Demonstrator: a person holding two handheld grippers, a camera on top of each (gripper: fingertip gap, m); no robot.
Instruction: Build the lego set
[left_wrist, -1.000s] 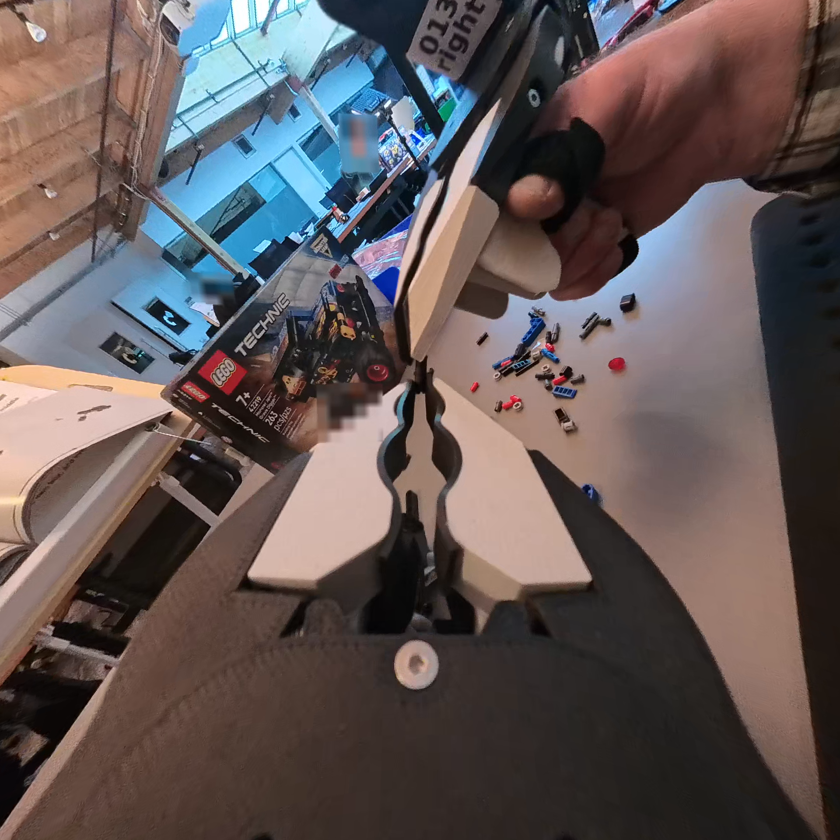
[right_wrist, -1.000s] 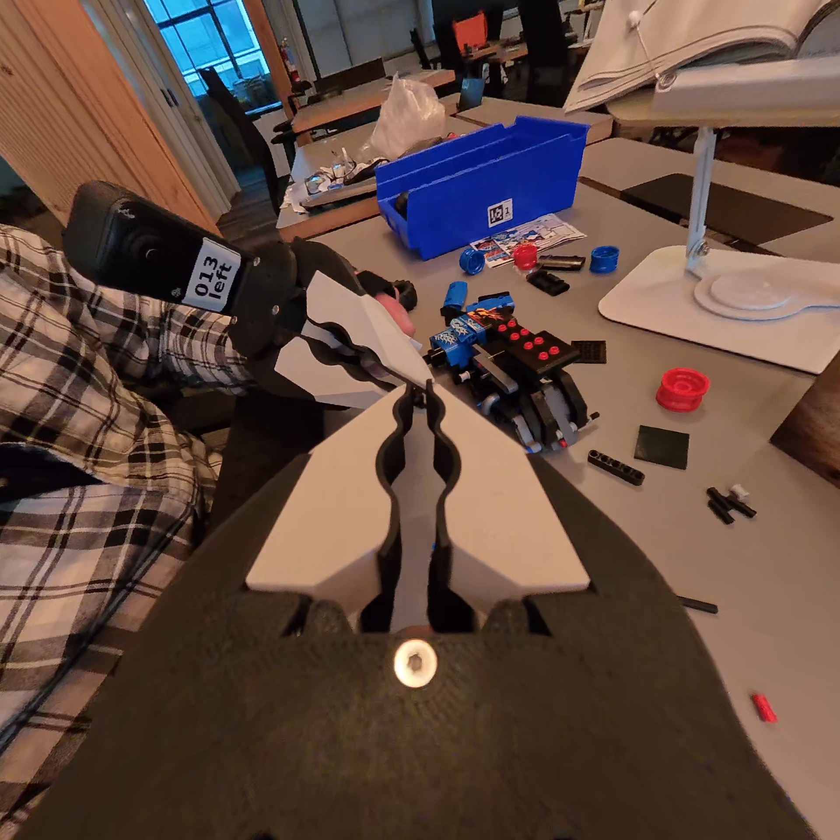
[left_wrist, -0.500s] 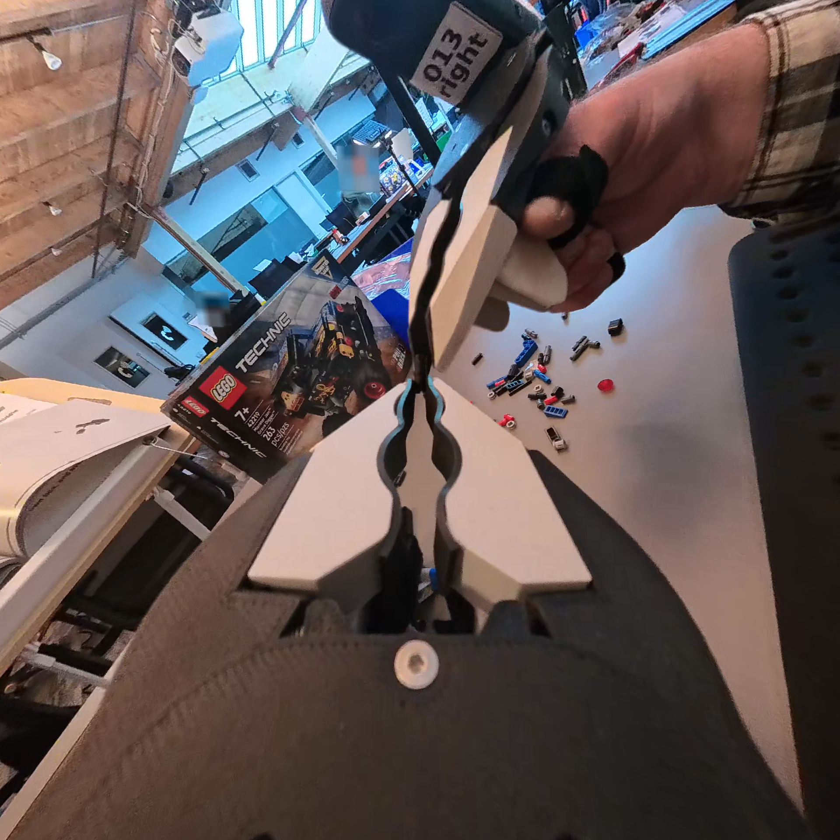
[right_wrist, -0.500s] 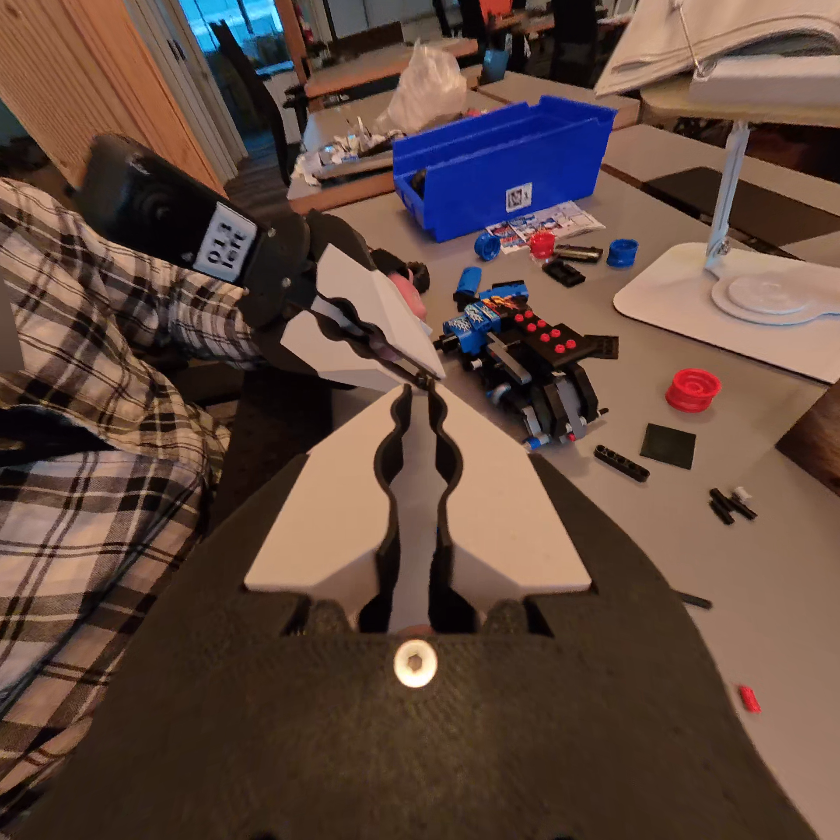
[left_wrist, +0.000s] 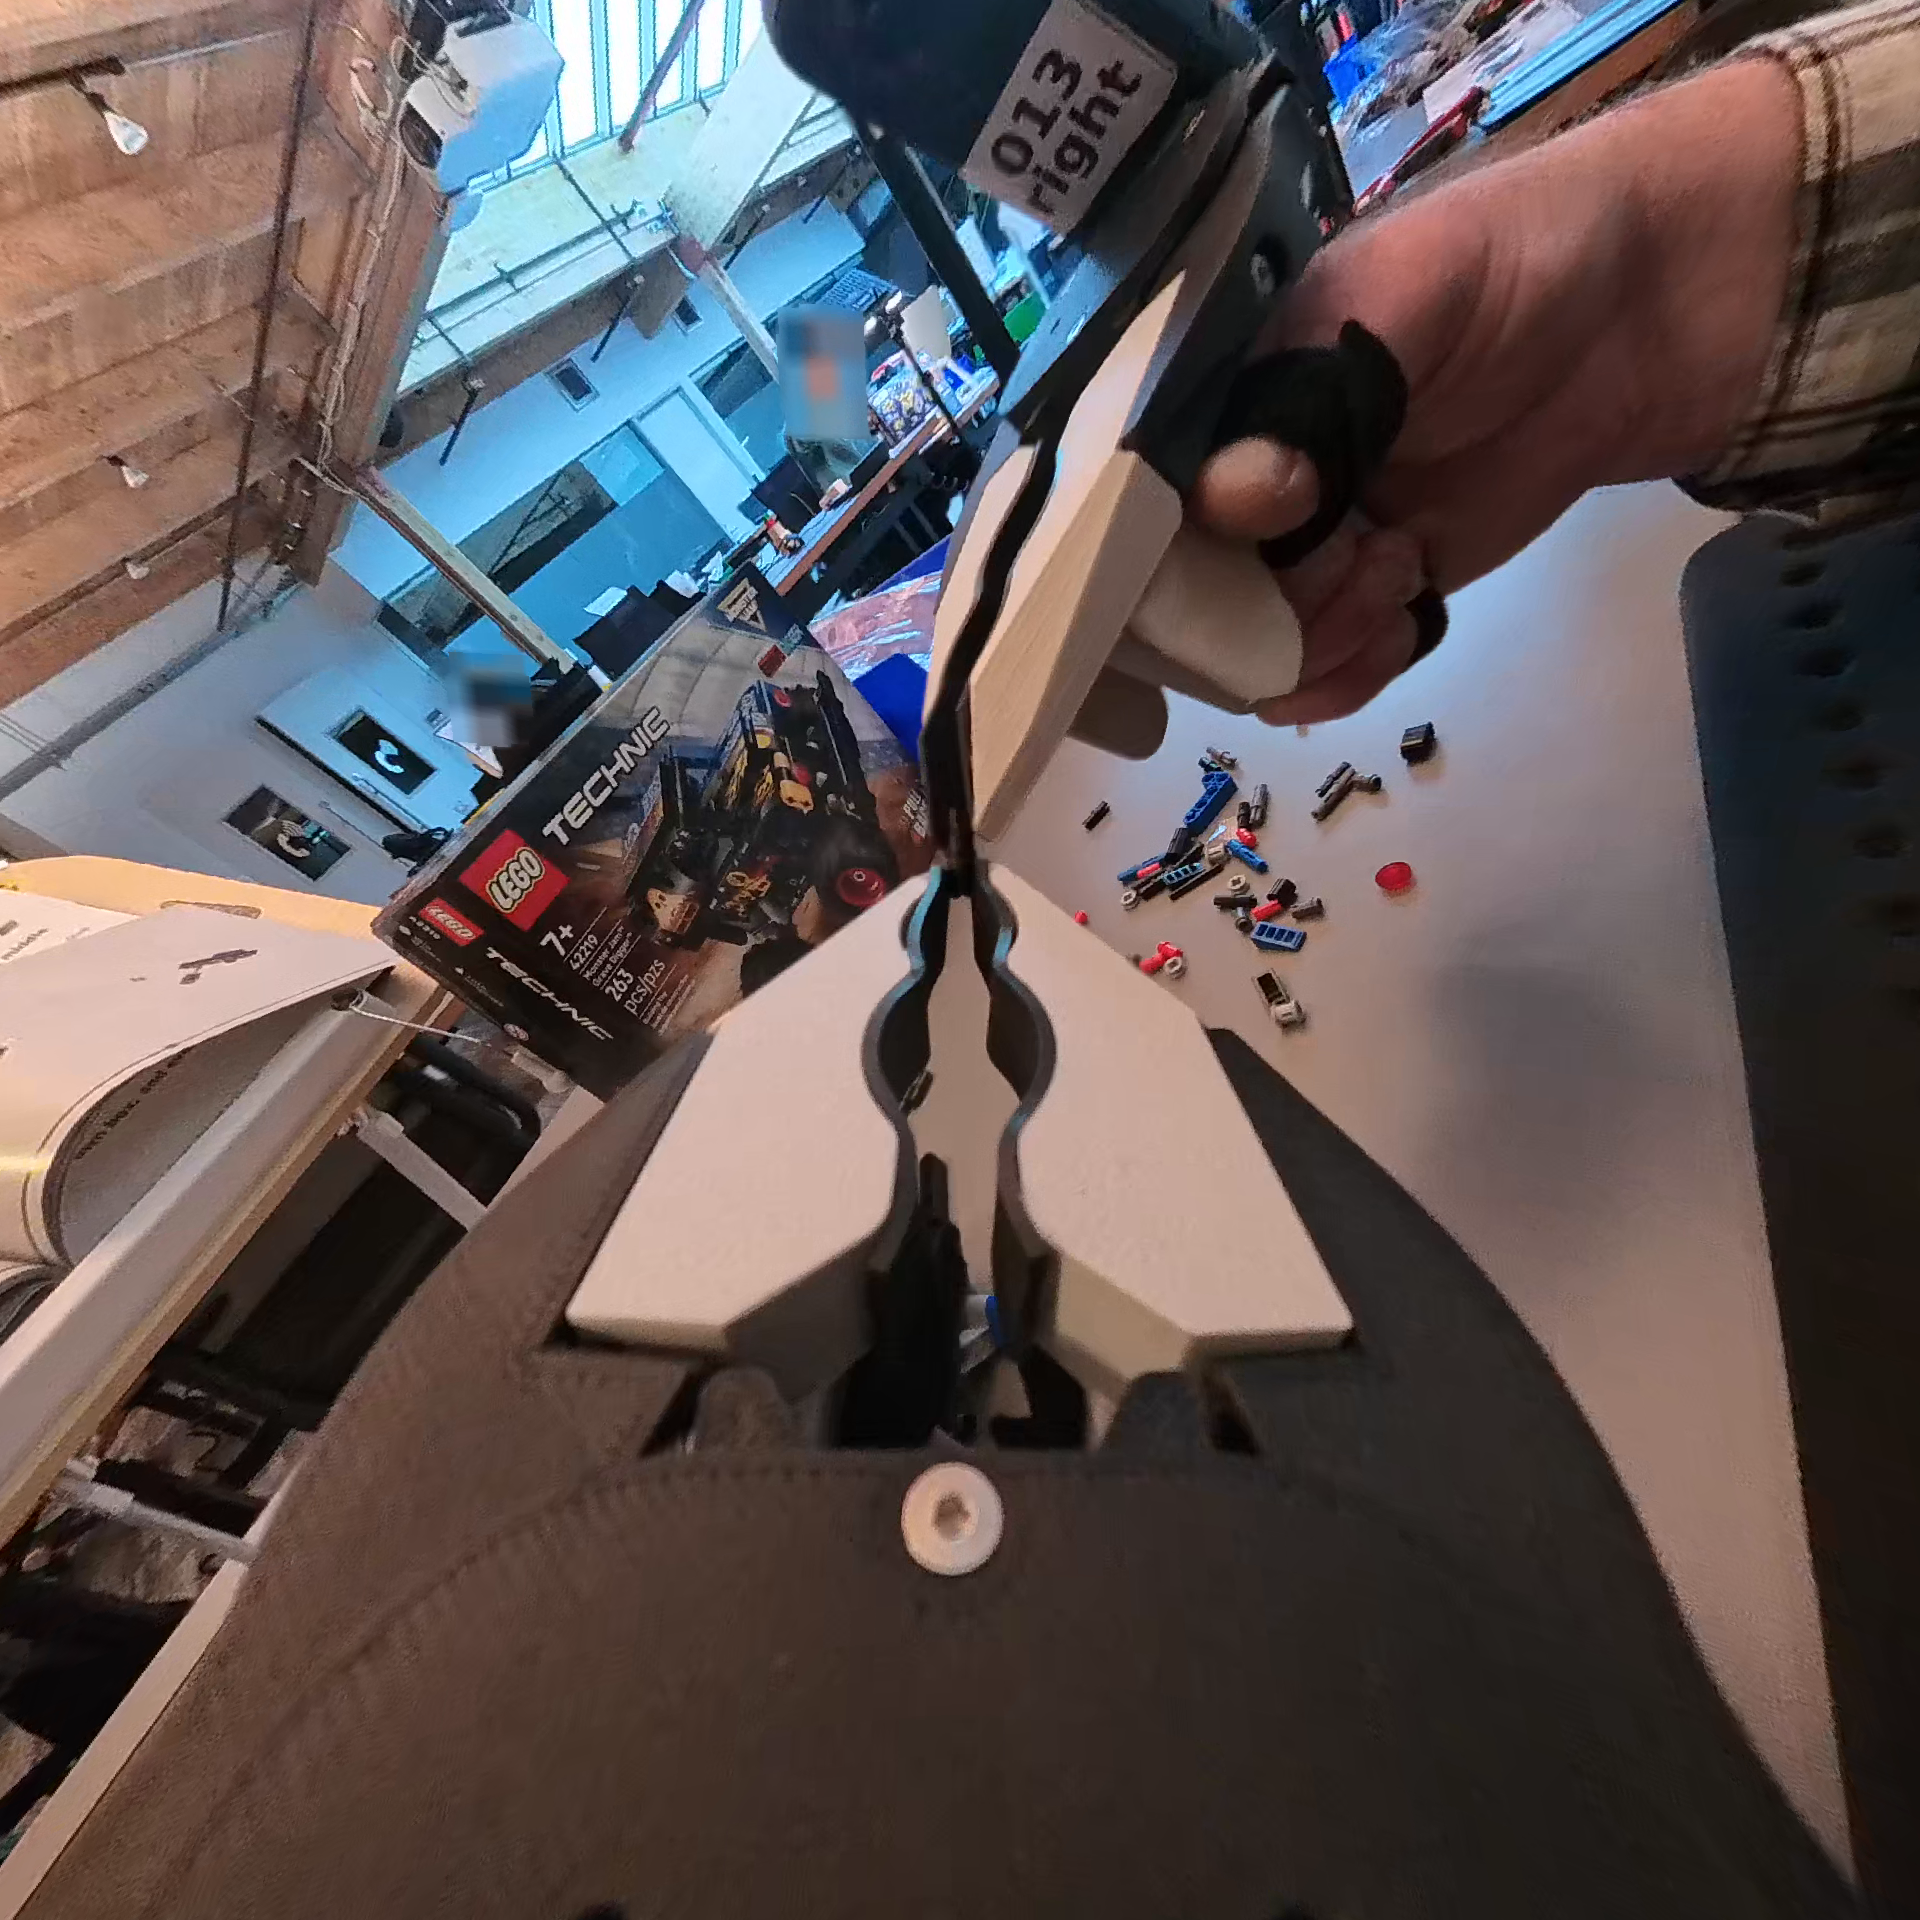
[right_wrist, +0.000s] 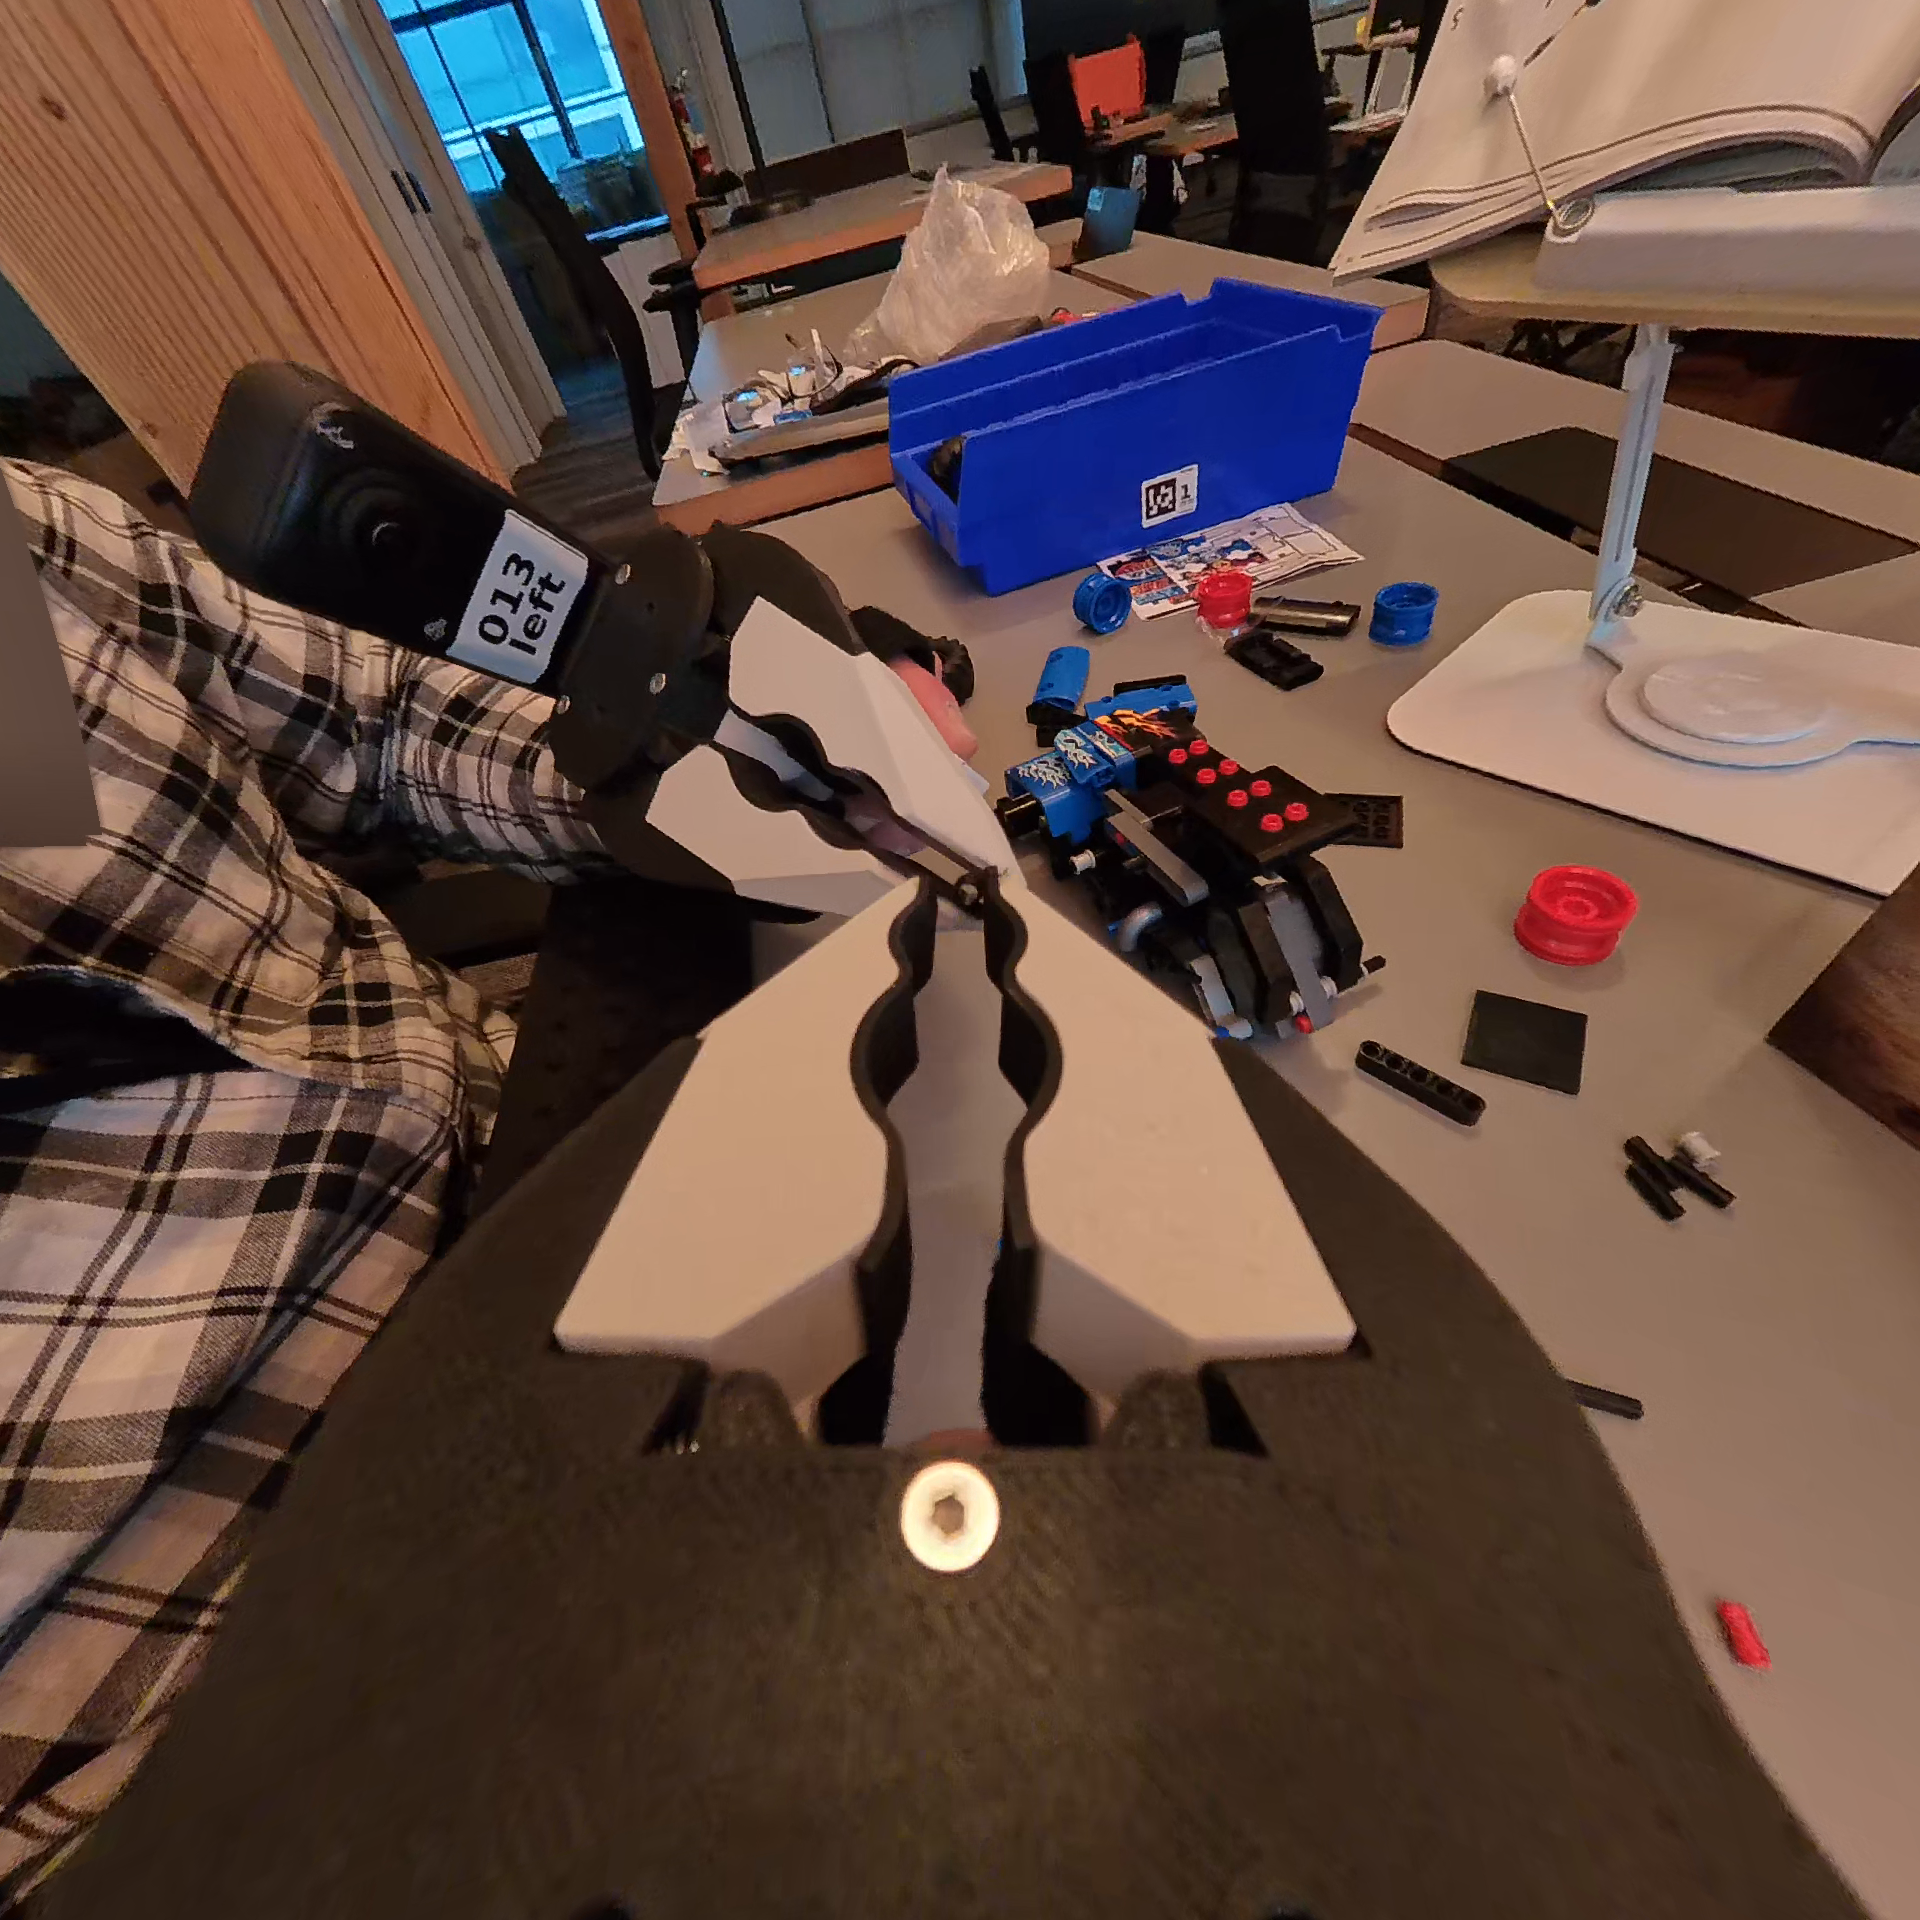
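The half-built truck (right_wrist: 1184, 862) lies on the table (right_wrist: 1558, 1299), apart from both grippers. Your left gripper (right_wrist: 961, 868) and right gripper (right_wrist: 956, 904) meet tip to tip, both clamped on a small black piece (right_wrist: 966, 885). You appear to be joining or passing it, so align it squarely before pressing.

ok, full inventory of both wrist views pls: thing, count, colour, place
partly built vehicle: 1, black, blue and red, table centre
bin: 1, blue, far side of table
wheel hubs: 3 blue, one at; 2 red, one at; near the bin and right of vehicle
beam: 1, black, in front of vehicle
flat tile: 1, black, beside beam
set box: 1, dark, leaning at table edge
loose small parts: many, blue, black, red, scattered on table
book stand: 1, white, right, holds open booklet
left gripper: shut on small black piece
right gripper: tips meet left's; grip unclear
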